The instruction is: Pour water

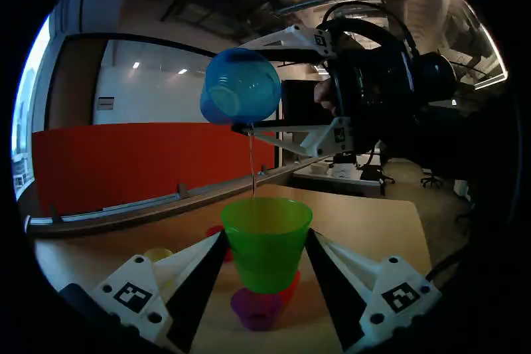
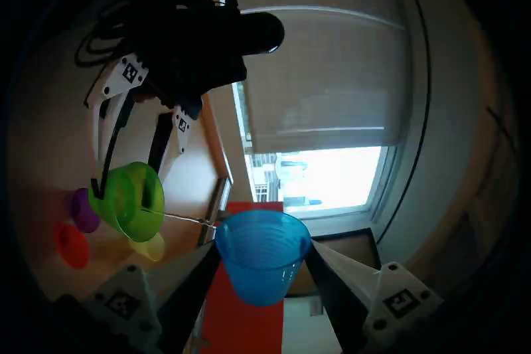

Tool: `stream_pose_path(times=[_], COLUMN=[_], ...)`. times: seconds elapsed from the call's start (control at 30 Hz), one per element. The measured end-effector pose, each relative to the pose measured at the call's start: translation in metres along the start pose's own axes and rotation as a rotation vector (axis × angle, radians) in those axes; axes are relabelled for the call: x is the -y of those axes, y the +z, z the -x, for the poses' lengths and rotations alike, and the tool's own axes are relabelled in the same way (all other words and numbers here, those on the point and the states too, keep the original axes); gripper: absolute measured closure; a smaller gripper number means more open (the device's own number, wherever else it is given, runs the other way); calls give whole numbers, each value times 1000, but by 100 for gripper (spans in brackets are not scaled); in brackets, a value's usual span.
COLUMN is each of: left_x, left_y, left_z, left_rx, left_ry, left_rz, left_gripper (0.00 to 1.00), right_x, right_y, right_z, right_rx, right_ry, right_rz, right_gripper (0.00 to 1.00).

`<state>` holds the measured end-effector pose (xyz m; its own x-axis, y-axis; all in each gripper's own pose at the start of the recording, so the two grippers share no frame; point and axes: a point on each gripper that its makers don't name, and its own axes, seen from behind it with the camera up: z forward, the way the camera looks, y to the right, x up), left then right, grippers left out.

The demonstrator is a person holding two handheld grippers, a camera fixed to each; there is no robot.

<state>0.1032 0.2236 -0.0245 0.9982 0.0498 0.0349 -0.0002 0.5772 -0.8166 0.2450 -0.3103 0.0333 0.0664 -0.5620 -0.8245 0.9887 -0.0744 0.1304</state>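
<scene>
The left gripper (image 1: 267, 248) has its two fingers closed narrowly on the sides of a green cup (image 1: 265, 224), which stands upright between the tips with its mouth open to the top. Above that cup and ahead of the fingers, the right gripper (image 2: 263, 248) clamps a blue cup (image 2: 262, 274) between its own fingers. That cup is tipped well over, so that its mouth faces down towards the green one. A thin stream of water (image 1: 252, 168) runs from the blue cup's lip straight into the green cup's mouth, and the two cups are apart, joined only by the stream.

Just below the green cup's base, between the left gripper's fingers, a purple cup (image 1: 255, 307) sits on the wooden table (image 1: 372, 221), with an orange cup (image 2: 72, 244) beside it. A yellow cup (image 1: 158, 254) stands on the table outside the left gripper's left finger. Beyond the table's far edge runs an orange partition (image 1: 133, 161). Past the blue cup in the right gripper view is a bright window (image 2: 318, 178) under a lowered blind.
</scene>
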Motion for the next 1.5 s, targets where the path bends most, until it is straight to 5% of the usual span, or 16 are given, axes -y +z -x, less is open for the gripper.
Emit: stream_pose_path(times=[1.5], left_x=[-1], left_y=[-1], left_z=[-6], left_rx=[-7], left_ry=[6], left_rz=[0], left_gripper=[17], right_x=[-9], right_y=[-2], right_z=[-8], right_rx=[1], right_ry=[-84], right_rz=[2], right_gripper=[10])
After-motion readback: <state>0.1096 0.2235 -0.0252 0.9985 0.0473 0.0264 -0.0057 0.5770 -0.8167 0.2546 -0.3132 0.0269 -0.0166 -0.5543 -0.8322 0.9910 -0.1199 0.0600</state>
